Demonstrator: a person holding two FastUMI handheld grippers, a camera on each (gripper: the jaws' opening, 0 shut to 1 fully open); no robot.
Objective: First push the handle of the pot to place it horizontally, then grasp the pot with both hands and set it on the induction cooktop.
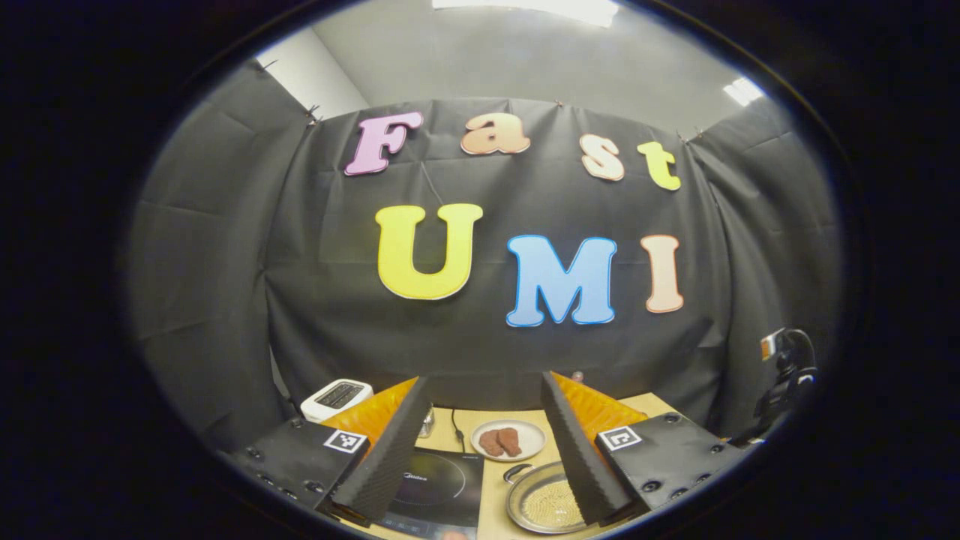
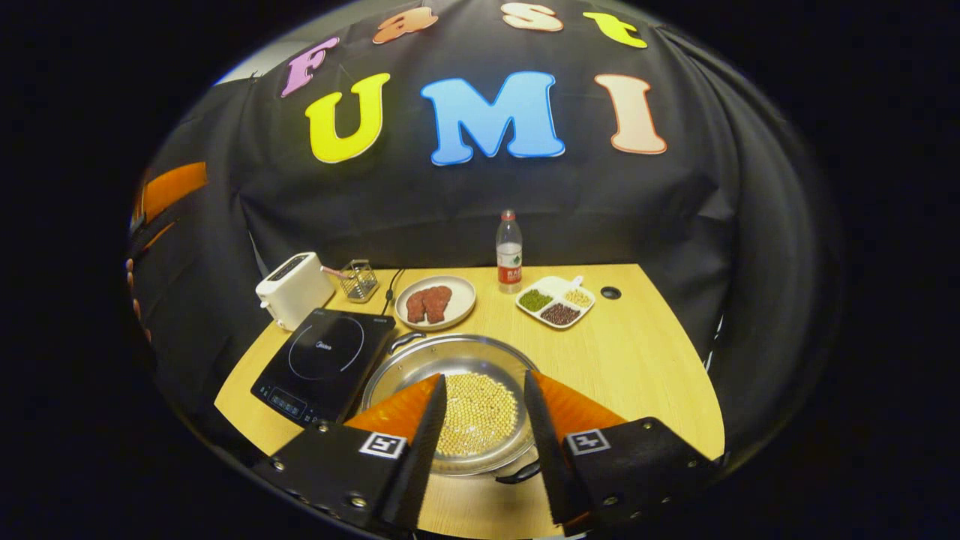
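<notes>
A steel pot [image 2: 450, 390] of pale beans sits on the desk [image 2: 637, 352] just right of the induction cooktop [image 2: 324, 360], with one handle [image 2: 405, 341] at its far rim and another at its near rim. Both the left gripper [image 1: 484, 442] and the right gripper [image 2: 484, 427] hover above with fingers spread, grasping nothing. The handle push seems not yet begun; next, likely a finger must come down beside a handle.

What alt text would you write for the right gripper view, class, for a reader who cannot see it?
An open claw hovers above a steel pot of pale beans on a wooden table. A black induction cooktop lies left of the pot; behind stand a toaster, a plate of meat, a water bottle and a divided dish.
</notes>
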